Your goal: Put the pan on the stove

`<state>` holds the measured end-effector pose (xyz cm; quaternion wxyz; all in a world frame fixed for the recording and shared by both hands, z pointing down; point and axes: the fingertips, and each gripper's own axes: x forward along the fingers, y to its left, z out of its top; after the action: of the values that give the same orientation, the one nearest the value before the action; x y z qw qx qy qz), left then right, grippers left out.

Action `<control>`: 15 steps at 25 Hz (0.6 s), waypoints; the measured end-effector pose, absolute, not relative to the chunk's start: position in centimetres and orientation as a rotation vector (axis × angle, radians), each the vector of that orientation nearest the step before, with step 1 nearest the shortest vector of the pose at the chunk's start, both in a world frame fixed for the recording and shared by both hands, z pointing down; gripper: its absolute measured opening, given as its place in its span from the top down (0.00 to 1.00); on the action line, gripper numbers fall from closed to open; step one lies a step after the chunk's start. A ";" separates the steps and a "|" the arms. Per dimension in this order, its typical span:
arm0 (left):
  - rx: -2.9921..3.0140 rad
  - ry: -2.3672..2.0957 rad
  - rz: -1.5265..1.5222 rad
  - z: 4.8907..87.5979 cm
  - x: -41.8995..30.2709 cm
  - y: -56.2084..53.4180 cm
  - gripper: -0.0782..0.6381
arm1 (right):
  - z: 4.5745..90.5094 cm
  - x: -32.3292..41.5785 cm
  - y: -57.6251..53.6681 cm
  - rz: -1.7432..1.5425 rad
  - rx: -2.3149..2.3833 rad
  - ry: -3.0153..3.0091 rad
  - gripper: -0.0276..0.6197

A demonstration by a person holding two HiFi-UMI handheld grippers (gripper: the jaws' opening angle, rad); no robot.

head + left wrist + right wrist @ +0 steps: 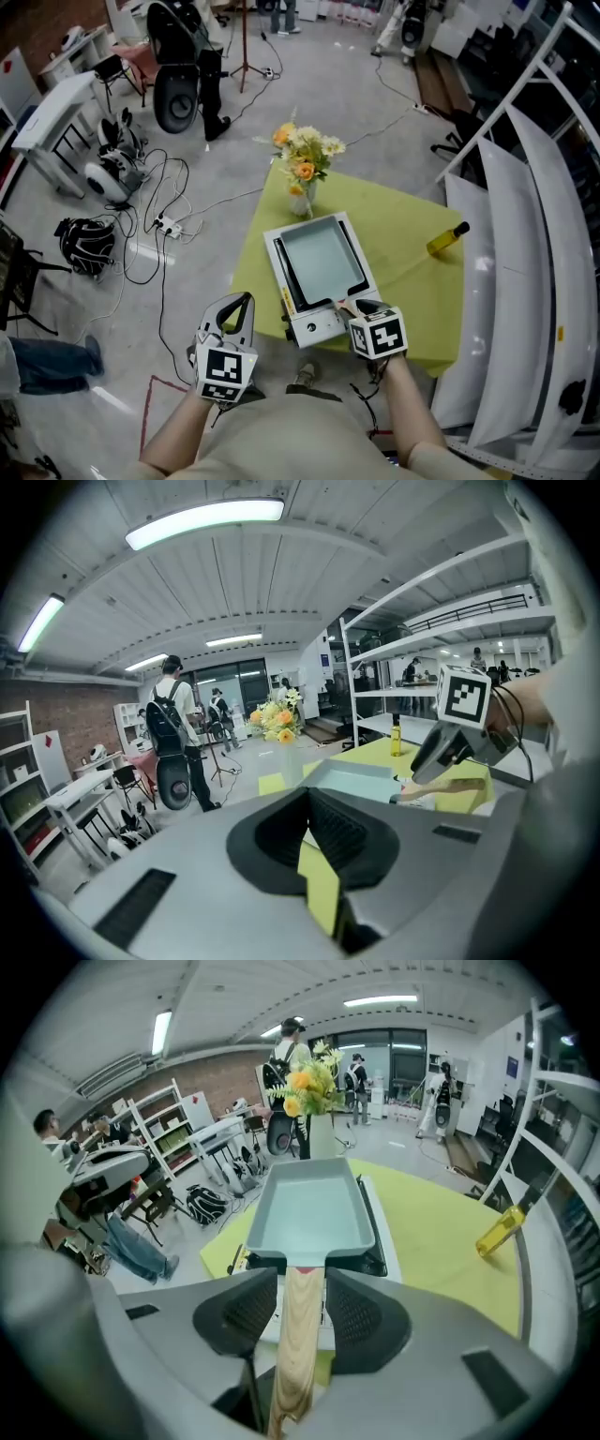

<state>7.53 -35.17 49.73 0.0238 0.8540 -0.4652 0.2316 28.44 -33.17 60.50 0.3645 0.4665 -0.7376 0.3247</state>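
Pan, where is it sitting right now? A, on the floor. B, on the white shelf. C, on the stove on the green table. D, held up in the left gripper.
C: the pan lies flat on the white stove, which stands on the green table.

A grey floor [375, 122] is recorded, strewn at the left with loose black cables [167, 225] and a black backpack [86, 246], close to a white table [47, 117]. A table under a yellow-green cloth [422, 291] is set in the open floor, with tall white shelving [441, 641] alongside it. The ribbed white ceiling [309, 564] is lit by long fluorescent tubes [204, 522]; a red brick wall [220, 1072] and glazed doors [396, 1051] are noted at the far end.
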 end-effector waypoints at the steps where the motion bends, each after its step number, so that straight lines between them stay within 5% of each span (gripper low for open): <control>1: 2.650 -1.440 0.717 49.6 7.5 -35.2 0.88 | 59.7 28.5 -33.4 0.826 1.218 -1.915 0.71; 9: 2.696 -1.472 0.697 47.4 7.0 -35.3 0.88 | 51.6 28.7 -35.4 0.674 1.464 -2.068 0.95; 15: 2.723 -1.524 0.655 45.2 6.1 -35.4 0.88 | 45.8 28.0 -35.8 0.529 1.610 -2.214 0.95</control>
<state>6.12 -35.44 45.18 -0.0234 0.8537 -0.4779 0.2055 28.03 -35.85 45.78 0.1758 0.5685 -0.7816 0.1868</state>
